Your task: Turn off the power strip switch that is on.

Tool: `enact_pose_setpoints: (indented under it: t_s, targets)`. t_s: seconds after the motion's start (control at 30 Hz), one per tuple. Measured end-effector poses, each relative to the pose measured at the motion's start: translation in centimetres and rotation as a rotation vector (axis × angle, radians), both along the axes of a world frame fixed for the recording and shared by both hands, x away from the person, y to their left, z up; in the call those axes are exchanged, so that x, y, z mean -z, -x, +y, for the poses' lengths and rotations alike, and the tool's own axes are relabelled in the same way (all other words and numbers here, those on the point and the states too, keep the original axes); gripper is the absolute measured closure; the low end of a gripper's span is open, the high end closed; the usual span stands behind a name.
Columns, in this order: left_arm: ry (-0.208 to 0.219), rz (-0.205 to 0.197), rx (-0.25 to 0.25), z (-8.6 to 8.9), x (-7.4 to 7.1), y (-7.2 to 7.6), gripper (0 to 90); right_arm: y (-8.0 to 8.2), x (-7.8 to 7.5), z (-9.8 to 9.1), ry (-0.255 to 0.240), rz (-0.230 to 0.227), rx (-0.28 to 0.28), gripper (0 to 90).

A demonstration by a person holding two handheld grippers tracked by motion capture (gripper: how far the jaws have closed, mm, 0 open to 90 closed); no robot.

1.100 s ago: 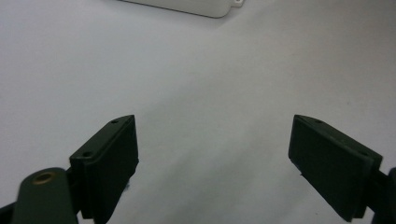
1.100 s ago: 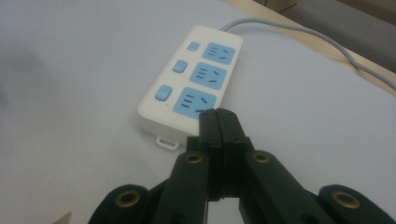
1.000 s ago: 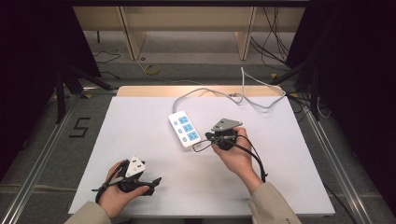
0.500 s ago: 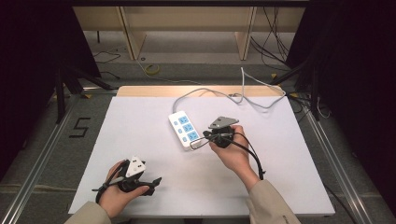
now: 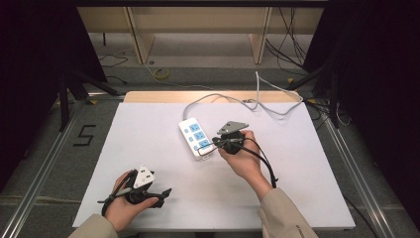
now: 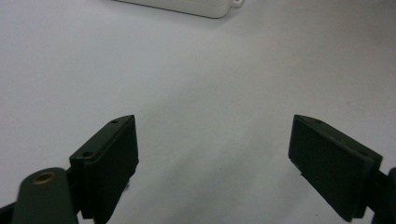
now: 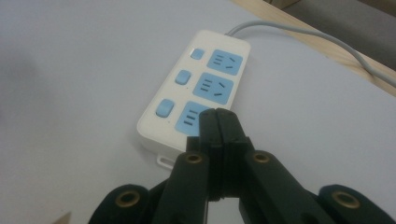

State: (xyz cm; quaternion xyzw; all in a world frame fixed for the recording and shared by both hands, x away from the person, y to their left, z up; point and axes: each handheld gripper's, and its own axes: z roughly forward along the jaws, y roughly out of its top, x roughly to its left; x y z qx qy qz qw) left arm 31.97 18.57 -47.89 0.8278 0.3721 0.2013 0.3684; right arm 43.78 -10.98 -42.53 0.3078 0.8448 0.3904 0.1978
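The right gripper has its fingers pressed together with nothing between them. In the right gripper view the closed tips hang over the near end of a white power strip, at the lower right of the nearest blue socket; whether they touch the face cannot be told. From the tips, the strip runs away toward 11 o'clock: three blue sockets in a row along its right side, three small blue switch buttons along its left. The nearest button lies at about 10 o'clock from the tips, just beside them. The grey cord leaves the far end toward 2 o'clock.

In the high view the right gripper sits at the strip's near right corner, and the power strip lies near the middle of the white surface, its long axis running from 5 to 11 o'clock.

The left gripper has its fingers wide apart and empty, above bare surface. In the high view the left gripper rests well apart from the strip, at about 7 o'clock from it.

The right hand is much the nearer. A short move toward 10 o'clock would likely bring the closed tips onto the nearest switch.
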Motion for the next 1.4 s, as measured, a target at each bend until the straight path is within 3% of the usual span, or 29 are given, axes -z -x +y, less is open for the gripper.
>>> enact_pose_setpoints:
  t_s: [1.4]
  targets:
    - [0.003,0.005,0.004,-0.1,0.0,0.0,15.7,-2.0,-0.6,2.9,0.019,0.025,-0.015,90.0]
